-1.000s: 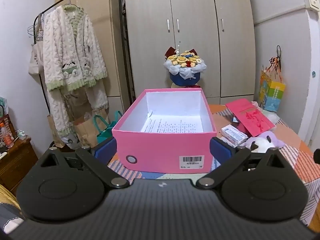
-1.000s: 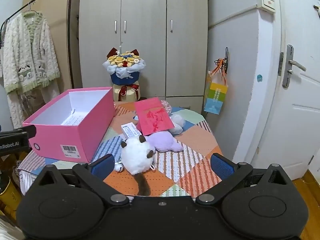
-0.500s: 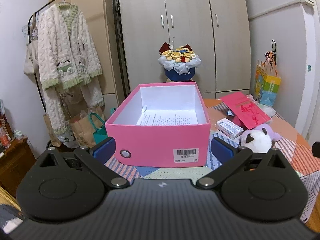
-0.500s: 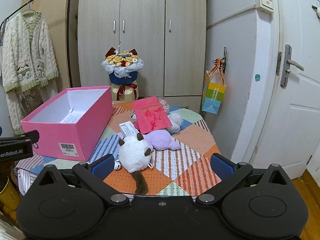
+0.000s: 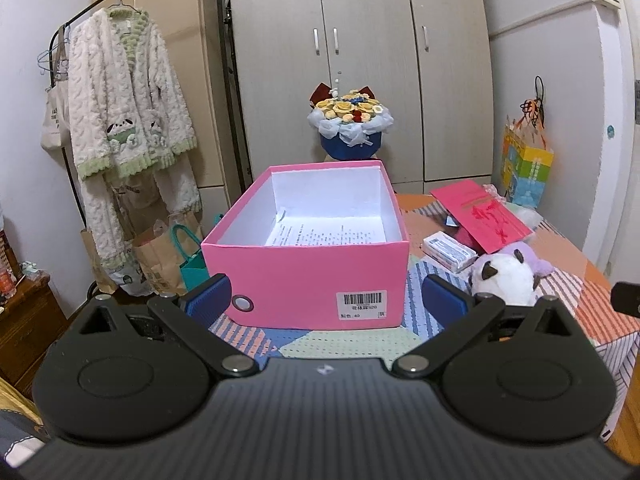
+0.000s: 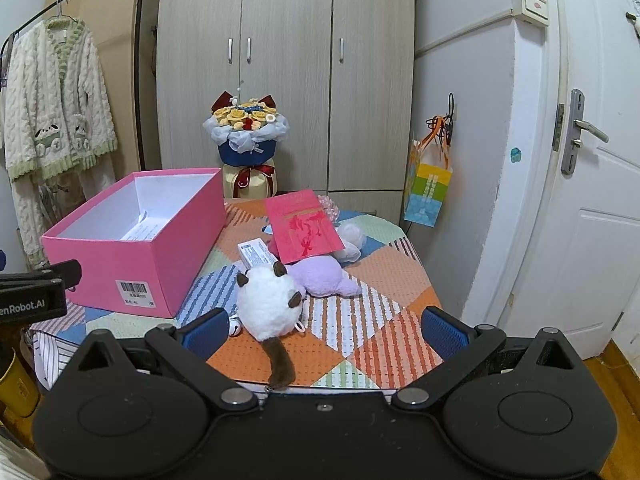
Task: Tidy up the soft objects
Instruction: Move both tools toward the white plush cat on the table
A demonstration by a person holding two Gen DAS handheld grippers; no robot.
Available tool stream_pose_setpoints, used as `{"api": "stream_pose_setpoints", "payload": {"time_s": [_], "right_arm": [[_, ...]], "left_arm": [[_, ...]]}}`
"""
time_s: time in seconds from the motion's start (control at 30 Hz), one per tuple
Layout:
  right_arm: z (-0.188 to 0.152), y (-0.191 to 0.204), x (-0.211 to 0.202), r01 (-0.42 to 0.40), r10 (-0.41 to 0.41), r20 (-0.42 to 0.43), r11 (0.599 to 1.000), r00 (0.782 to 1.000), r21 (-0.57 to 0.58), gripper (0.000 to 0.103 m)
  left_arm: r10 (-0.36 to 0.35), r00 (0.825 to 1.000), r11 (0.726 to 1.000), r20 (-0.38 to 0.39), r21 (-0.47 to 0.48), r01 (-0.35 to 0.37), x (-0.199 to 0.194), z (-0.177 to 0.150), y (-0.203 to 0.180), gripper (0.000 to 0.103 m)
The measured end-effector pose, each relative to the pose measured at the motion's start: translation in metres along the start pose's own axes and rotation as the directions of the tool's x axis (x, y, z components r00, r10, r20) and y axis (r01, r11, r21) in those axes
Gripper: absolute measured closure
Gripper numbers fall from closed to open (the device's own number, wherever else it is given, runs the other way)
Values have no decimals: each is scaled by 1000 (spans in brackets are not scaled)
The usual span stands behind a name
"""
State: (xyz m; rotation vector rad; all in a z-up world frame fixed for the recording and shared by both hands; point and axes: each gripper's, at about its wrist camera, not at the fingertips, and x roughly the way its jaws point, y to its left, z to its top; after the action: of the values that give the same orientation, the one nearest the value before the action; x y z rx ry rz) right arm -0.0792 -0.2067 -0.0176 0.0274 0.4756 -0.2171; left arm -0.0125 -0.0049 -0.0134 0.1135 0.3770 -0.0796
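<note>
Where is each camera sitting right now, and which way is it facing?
Left wrist: on the open left gripper, facing the pink box; the right gripper's tip shows at the right edge.
Right wrist: on the open right gripper, facing the white plush cat; the left gripper shows at left.
Shared: box, cat, purple plush, bouquet.

Each tool is black plastic with two round bumps and silver screws. The left tool [image 5: 325, 302] has blue ribbed fingertips [image 5: 208, 298]. The right tool [image 6: 325, 327] has blue fingertips [image 6: 442, 330] too.
</note>
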Motion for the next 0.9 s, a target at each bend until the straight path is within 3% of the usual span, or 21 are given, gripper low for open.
{"api": "stream_pose_setpoints", "payload": {"time_s": [0.9], "right_arm": [[-4,7,7,-6,6,-21,1000,1000,-15,0]], "left_arm": [[-21,1000,999,22,40,20,-5,-2,-6,0]]}}
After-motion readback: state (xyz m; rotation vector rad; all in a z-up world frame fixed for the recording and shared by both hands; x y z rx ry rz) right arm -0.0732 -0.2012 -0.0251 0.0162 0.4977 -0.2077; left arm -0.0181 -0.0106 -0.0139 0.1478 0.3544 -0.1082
